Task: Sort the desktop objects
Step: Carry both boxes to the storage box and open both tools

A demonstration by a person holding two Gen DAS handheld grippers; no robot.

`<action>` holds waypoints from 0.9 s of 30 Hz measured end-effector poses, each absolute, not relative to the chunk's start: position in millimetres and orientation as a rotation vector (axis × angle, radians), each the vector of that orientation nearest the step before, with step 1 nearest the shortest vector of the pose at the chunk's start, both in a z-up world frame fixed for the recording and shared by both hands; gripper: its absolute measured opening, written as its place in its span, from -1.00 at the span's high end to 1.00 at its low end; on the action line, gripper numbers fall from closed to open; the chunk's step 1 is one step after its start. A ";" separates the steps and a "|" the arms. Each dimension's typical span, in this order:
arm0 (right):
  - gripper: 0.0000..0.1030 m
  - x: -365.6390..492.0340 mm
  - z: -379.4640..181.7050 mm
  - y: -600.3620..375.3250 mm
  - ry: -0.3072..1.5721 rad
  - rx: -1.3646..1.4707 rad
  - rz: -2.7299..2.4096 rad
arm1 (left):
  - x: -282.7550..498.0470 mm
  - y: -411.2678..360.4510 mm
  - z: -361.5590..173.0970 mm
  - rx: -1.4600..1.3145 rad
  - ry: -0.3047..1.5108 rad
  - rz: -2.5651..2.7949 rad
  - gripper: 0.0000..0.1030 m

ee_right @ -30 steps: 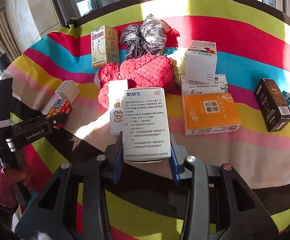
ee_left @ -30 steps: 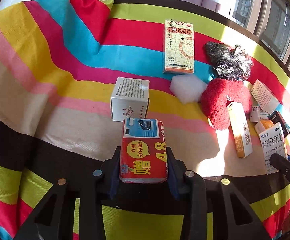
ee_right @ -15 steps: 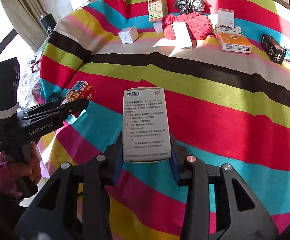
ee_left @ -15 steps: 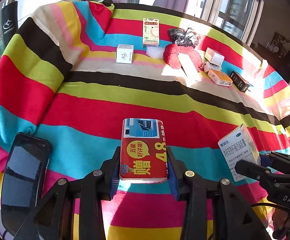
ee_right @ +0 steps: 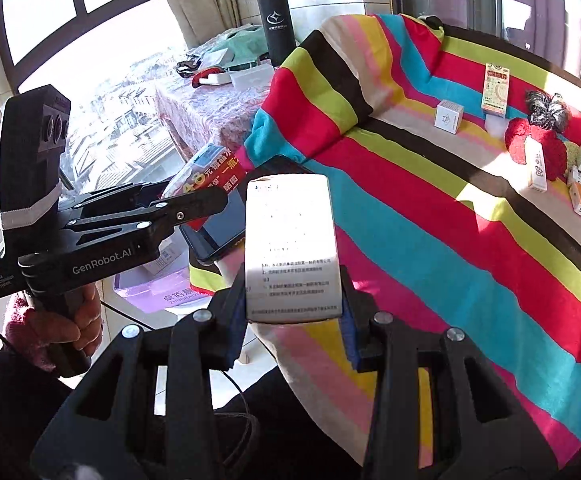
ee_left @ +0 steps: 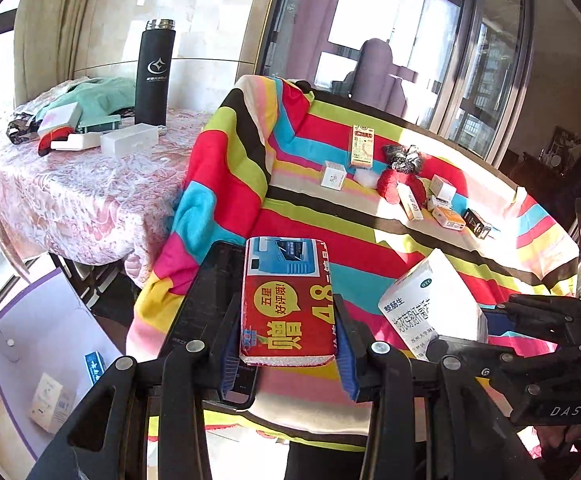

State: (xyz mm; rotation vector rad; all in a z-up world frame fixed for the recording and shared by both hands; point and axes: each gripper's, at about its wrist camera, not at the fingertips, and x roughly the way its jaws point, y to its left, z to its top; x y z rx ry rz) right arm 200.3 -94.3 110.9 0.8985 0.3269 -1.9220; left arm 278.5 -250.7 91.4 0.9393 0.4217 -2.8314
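The striped cloth [ee_left: 370, 236] covered the big table and hung over its near edge in folds of red, blue, yellow and black. Beside it stood a smaller table with a pink patterned cover [ee_left: 70, 196], and on this one a tall black flask [ee_left: 153, 74] stood upright among some white boxes and a green cloth. On the floor below was a shallow purple box [ee_left: 30, 344] with a few small cartons lying inside.

A dark phone [ee_left: 210, 296] lay at the near corner of the striped cloth, partly behind the left tool. The left gripper [ee_left: 288, 320] was clamped on a red and blue packet [ee_left: 286, 300], both pads pressed on its long sides, and the packet was lifted off the cloth, near the table's corner. The right gripper [ee_right: 292, 308] gripped a white medicine box [ee_right: 290, 244] in the same way, also in the air above the near edge of the cloth (its printed face was washed out by the sun). A hand [ee_right: 74, 320] in a pink sleeve held the handle of the left tool.

Far across the cloth the other things lay in a group: a fluffy red item [ee_left: 400, 184], a shiny dark scrunchie [ee_left: 404, 158], a tall yellowish carton [ee_left: 362, 146], a small white cube box [ee_left: 333, 175], an orange box [ee_left: 448, 218] and a black box [ee_left: 476, 222].
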 end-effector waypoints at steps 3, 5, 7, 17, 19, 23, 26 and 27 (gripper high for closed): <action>0.18 211.4 121.0 -137.4 0.395 0.825 -1.846 | 297.0 -290.0 103.6 0.839 0.451 -2.765 0.21; 0.18 214.5 123.6 -166.1 0.428 0.804 -1.800 | 309.0 -317.4 106.0 0.782 0.470 -2.704 0.21; 0.18 217.0 124.5 -194.0 0.450 0.794 -1.752 | 321.3 -345.4 104.1 0.753 0.512 -2.647 0.21; 0.18 253.2 107.5 -297.1 0.546 0.766 -1.557 | 373.4 -430.0 74.1 0.704 0.566 -2.405 0.21; 0.18 260.0 100.8 -312.1 0.561 0.778 -1.526 | 380.8 -440.8 66.7 0.706 0.582 -2.372 0.21; 0.18 271.3 88.0 -336.5 0.595 0.786 -1.475 | 383.4 -464.5 55.5 0.727 0.586 -2.329 0.21; 0.18 284.4 73.7 -356.3 0.658 0.779 -1.463 | 377.5 -483.2 54.9 0.743 0.536 -2.318 0.21; 0.18 287.7 67.1 -363.5 0.683 0.781 -1.466 | 376.0 -489.8 54.5 0.739 0.519 -2.310 0.20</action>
